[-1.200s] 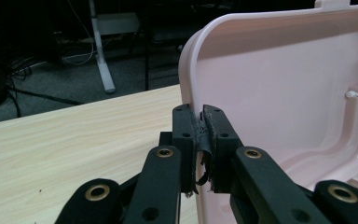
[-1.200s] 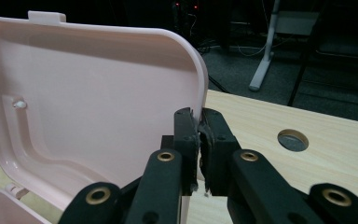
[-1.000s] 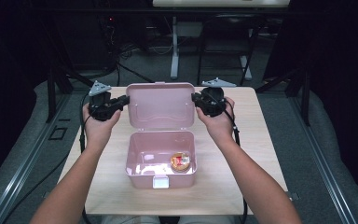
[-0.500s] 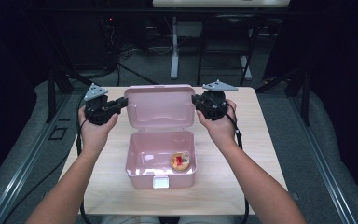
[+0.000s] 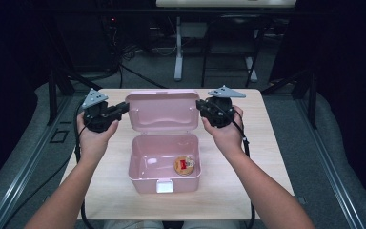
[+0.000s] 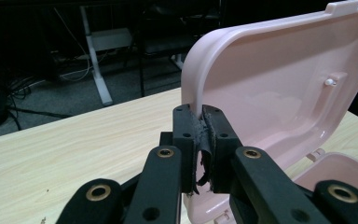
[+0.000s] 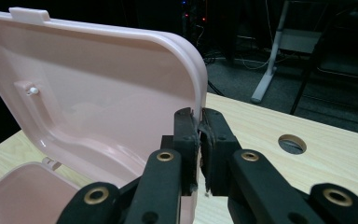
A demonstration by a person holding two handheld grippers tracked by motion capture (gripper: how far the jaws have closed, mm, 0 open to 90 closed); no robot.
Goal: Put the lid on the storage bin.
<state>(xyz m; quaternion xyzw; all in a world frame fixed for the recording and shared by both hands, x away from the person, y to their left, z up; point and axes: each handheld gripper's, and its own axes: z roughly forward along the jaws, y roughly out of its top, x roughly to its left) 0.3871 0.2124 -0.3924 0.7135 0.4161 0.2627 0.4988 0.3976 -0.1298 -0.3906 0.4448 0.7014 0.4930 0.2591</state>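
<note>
A dim room of cables and stands lies behind the pale wooden bench (image 5: 276, 157), where one pink box (image 5: 164, 164) sits near the middle, one round item (image 5: 184, 165) inside it. Since a second ago the left gripper (image 5: 123, 107) has slid left off the lid's (image 5: 162, 110) face to its left edge. With both grippers' fingers closed on the lid's edges, the right gripper (image 5: 200, 105) opposite, closing looks ready to begin.
</note>
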